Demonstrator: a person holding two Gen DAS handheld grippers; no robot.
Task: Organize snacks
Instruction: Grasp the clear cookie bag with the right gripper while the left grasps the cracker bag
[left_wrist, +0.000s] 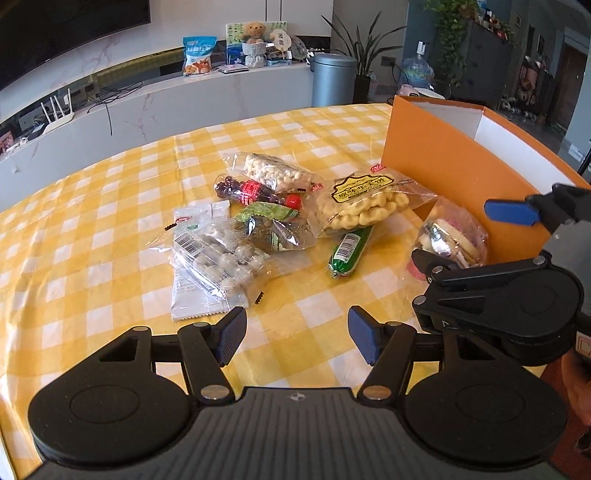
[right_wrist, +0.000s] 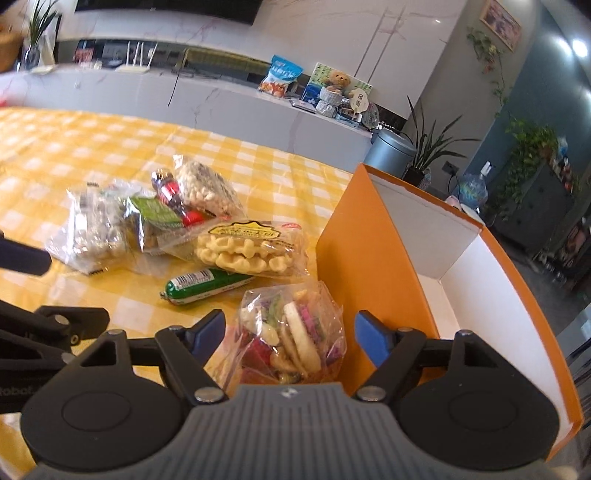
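Observation:
A heap of snack bags lies on the yellow checked tablecloth (left_wrist: 92, 229): peanuts (left_wrist: 273, 171), a cola-bottle candy (left_wrist: 255, 192), yellow twisted puffs (left_wrist: 365, 203), a green sausage (left_wrist: 349, 251), a green packet (left_wrist: 273, 225) and a clear bag of pale balls (left_wrist: 218, 258). My left gripper (left_wrist: 297, 334) hovers open over bare cloth, just in front of the heap. A clear bag of mixed snacks (right_wrist: 295, 332) leans against the orange box (right_wrist: 373, 258). My right gripper (right_wrist: 290, 334) stands open around that bag, and its pads (right_wrist: 371, 338) do not press on it.
The orange box has a white inside (right_wrist: 491, 295) and stands open-topped at the table's right. Behind the table run a white low cabinet (left_wrist: 221, 96) and a grey bin (left_wrist: 332, 79). Part of the left gripper's body (right_wrist: 44, 332) shows at the left edge of the right wrist view.

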